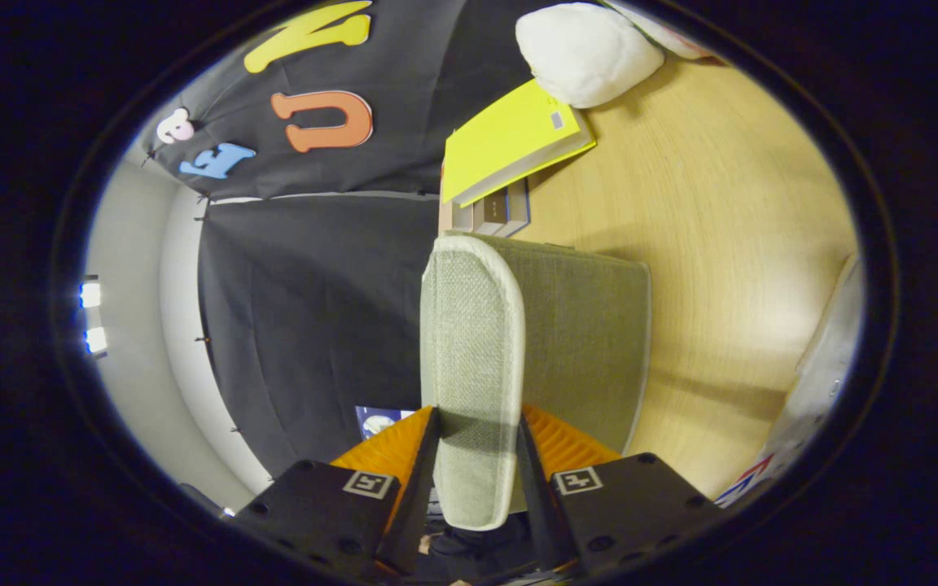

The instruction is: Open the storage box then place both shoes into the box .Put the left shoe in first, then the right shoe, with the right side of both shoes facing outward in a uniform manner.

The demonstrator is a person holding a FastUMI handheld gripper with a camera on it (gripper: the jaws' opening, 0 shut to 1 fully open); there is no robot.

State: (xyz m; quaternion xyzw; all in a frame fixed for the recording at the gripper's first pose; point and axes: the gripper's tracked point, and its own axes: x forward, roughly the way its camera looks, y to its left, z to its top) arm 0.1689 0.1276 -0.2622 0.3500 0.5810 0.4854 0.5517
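Observation:
A pale grey-green woven shoe [473, 342] stands on edge between my fingers and reaches well beyond them. My gripper [477, 419] is shut on it, one finger pressing on each side of its near end. Just behind the shoe, on the wooden table [721, 244], stands the storage box [591, 342], covered in the same grey-green cloth with a light edge. The shoe hides the box's near side, and I cannot tell whether the box is open. The shoe's tip is level with the box's far edge.
Beyond the box a yellow book [510, 142] leans on a short row of books [493, 213]. A white plush cushion [587, 53] lies past them. A white object [823, 366] sits at the table's other side.

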